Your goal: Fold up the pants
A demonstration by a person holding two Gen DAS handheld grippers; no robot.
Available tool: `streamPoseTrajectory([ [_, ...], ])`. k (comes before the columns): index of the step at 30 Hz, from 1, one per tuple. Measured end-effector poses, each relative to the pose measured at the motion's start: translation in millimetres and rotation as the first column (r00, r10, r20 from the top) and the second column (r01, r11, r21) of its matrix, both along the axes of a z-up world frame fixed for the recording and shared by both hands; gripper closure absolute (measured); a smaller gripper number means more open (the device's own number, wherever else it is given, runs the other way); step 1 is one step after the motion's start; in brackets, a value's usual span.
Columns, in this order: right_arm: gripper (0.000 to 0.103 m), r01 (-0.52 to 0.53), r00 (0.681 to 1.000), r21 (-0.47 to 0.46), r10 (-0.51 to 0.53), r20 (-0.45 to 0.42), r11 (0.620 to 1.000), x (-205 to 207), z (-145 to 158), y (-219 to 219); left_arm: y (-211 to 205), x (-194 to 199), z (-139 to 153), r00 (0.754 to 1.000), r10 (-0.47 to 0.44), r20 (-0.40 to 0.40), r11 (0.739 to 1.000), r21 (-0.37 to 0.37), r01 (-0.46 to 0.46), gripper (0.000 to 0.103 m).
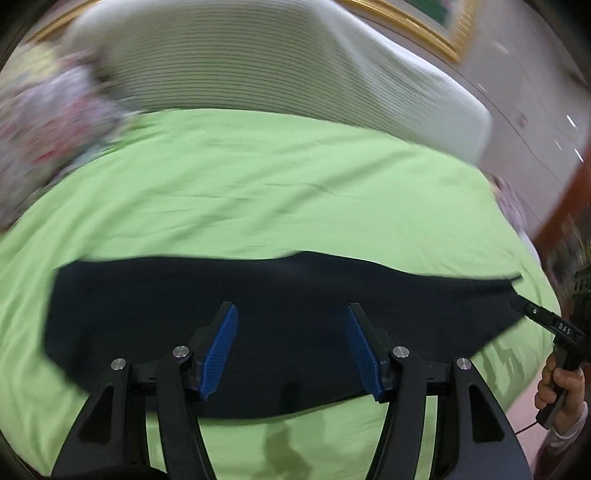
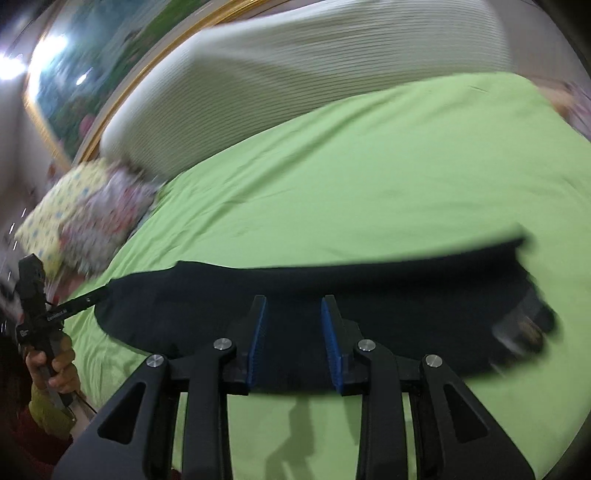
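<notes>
Dark navy pants point(image 1: 258, 295) lie flat in a long folded strip across the green bedsheet point(image 1: 258, 184). My left gripper point(image 1: 291, 308) hovers over their middle, its blue pads point(image 1: 221, 347) wide apart with nothing between them. At the right end of the pants, a hand point(image 1: 561, 387) holds my right gripper point(image 1: 517, 303). In the right wrist view the pants point(image 2: 369, 284) stretch across the sheet point(image 2: 369, 166). My right gripper point(image 2: 293, 300) stands above them, open, with a narrower gap and nothing in it. My left gripper point(image 2: 103, 292) touches their left end.
A white ribbed headboard cushion point(image 1: 258, 62) rises behind the bed, below a gold-framed picture point(image 1: 424, 33). Flowered pillows point(image 1: 48, 122) point(image 2: 85, 210) lie at the far corner. The bed's near edge drops to the floor at the lower right point(image 1: 517, 424).
</notes>
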State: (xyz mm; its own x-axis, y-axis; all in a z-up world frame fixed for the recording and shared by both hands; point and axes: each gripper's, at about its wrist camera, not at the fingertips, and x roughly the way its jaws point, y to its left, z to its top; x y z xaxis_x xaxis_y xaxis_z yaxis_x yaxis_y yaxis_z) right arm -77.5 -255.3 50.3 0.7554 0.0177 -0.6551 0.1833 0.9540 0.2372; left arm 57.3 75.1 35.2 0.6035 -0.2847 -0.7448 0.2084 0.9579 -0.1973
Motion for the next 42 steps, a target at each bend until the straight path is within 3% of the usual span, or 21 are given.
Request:
streamPoseTrajectory([
  [2,0.069,0.063,0.998,0.03,-0.063,0.001,0.998,-22,-2,-17,-32,5,0,0.997,-0.077,-0.008,0.997,0.013,0.077,0.038],
  [5,0.056,0.135,0.991,0.093,-0.135,-0.002,0.987,-42,-12,-38,-86,22,-4,0.974,-0.224,-0.041,0.974,0.022,0.225,0.038],
  [7,0.056,0.17,0.985,0.12,-0.171,-0.001,0.978,-48,-16,-48,-118,30,-6,0.949,-0.312,-0.055,0.949,0.037,0.314,0.038],
  [10,0.056,0.209,0.977,0.175,-0.214,0.01,0.962,-54,-21,-64,-166,44,-11,0.892,-0.444,-0.088,0.893,0.039,0.448,0.038],
  [14,0.056,0.239,0.968,0.221,-0.25,0.022,0.945,-55,-25,-77,-210,52,-15,0.835,-0.534,-0.131,0.839,0.034,0.543,0.038],
  [19,0.056,0.265,0.959,0.26,-0.282,0.027,0.929,-56,-31,-86,-243,62,-21,0.793,-0.583,-0.178,0.804,0.017,0.595,0.038],
  [29,0.057,0.293,0.938,0.392,-0.342,0.061,0.872,-48,-40,-99,-277,75,-28,0.758,-0.613,-0.225,0.778,-0.004,0.628,0.038],
  [30,0.065,0.299,0.936,0.381,-0.346,0.061,0.875,-48,-40,-101,-282,76,-29,0.755,-0.615,-0.228,0.776,-0.004,0.631,0.038],
  [31,0.082,0.311,0.934,0.363,-0.353,0.055,0.878,-47,-39,-101,-286,77,-29,0.751,-0.618,-0.232,0.773,-0.003,0.635,0.038],
  [32,0.088,0.319,0.931,0.356,-0.36,0.056,0.879,-54,-41,-102,-290,78,-30,0.746,-0.623,-0.236,0.768,-0.002,0.64,0.038],
  [34,0.088,0.318,0.93,0.37,-0.363,0.058,0.873,-58,-45,-106,-299,79,-31,0.736,-0.632,-0.242,0.757,0.008,0.653,0.038],
  [38,0.088,0.303,0.932,0.416,-0.359,0.06,0.857,-67,-52,-110,-326,80,-34,0.695,-0.672,-0.256,0.714,0.027,0.7,0.038],
  [42,0.087,0.295,0.933,0.428,-0.354,0.062,0.854,-64,-57,-110,-361,80,-40,0.637,-0.716,-0.285,0.65,0.061,0.758,0.038],
])
